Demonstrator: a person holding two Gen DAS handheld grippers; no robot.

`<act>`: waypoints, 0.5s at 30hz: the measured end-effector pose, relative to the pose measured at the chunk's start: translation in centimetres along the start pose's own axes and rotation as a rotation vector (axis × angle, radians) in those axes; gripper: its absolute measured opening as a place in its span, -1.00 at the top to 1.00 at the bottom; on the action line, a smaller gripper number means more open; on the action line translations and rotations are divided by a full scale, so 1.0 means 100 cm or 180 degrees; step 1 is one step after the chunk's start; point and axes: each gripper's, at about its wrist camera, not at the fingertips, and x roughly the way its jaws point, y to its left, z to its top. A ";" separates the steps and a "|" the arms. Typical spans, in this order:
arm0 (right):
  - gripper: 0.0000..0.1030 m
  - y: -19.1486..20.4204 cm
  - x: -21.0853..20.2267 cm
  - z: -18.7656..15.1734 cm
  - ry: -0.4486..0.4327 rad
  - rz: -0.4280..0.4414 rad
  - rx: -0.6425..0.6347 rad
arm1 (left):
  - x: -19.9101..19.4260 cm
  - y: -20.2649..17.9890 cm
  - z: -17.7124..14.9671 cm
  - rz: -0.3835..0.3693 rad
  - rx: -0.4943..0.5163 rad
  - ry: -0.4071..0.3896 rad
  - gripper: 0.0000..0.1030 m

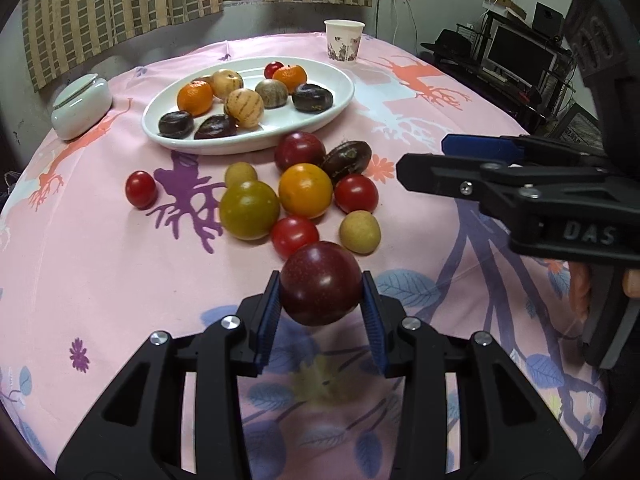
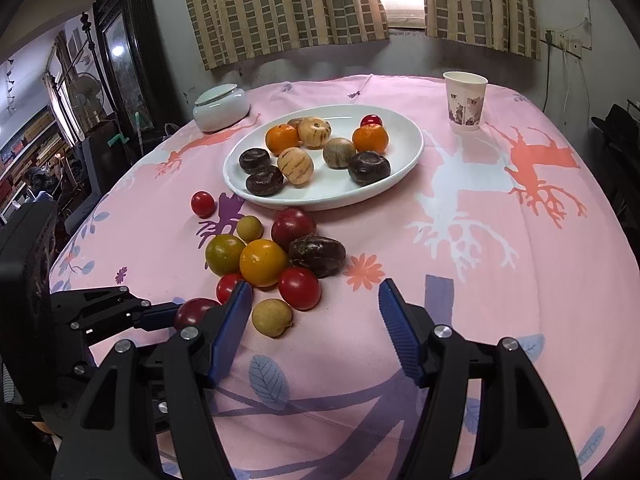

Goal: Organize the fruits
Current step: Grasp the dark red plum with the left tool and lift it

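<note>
Low centre of the left view, your left gripper [image 1: 321, 302] clamps the plum [image 1: 320, 282], pads on opposite sides for lifting. Plate [image 1: 340, 100] waits above. Right gripper [image 2: 316, 328] hangs open, empty, by the pile.

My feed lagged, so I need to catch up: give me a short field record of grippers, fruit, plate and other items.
left gripper: shut on a dark red plum, lifted off the cloth
right gripper: open, nothing between the jaws
plate: white, oval, holds oranges, dark fruits and striped pale fruits
loose fruit: cluster on the cloth in front of the plate; one red tomato lies apart
other: paper cup, lidded jar
</note>
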 end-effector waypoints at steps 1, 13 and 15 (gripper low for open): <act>-0.29 -0.001 0.001 0.000 -0.0009 0.0024 0.0005 | -0.004 0.004 0.000 0.0012 -0.0006 -0.0037 0.24; -0.29 0.013 0.015 0.021 0.0134 -0.0142 -0.0179 | -0.024 0.039 -0.001 -0.0123 -0.0286 -0.0261 0.24; -0.29 0.016 0.021 0.032 0.0171 -0.0179 -0.0243 | -0.024 0.042 -0.001 -0.0173 -0.0315 -0.0250 0.24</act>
